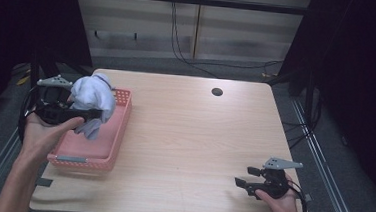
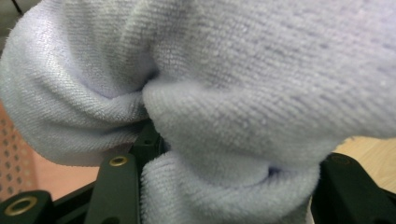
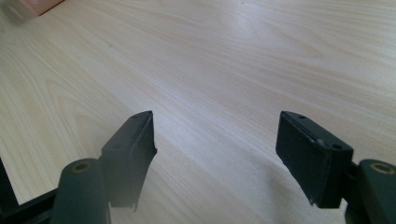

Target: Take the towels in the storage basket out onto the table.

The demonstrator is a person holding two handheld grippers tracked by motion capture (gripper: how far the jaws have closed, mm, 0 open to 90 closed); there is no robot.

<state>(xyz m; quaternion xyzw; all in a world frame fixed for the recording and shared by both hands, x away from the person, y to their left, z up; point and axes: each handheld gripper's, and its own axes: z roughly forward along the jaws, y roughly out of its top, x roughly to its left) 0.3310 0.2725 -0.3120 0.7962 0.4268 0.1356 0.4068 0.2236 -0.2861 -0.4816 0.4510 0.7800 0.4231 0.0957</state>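
Left tool (image 1: 92, 114) clamping cloth (image 1: 94, 97) over basket (image 1: 119, 131) edge

Overhead light falls brightly on the wooden table (image 1: 189, 136), while the surroundings stay dark. Glare whitens the towel (image 1: 94, 97). Soft shadows sit beneath the jaws; near edges blur.

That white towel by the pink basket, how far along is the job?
Done: the left tongs have gripped the white towel. In hand: it hangs bunched above the pink basket. Left: setting it down, probably; where is unclear. The right tongs sit open over the table.
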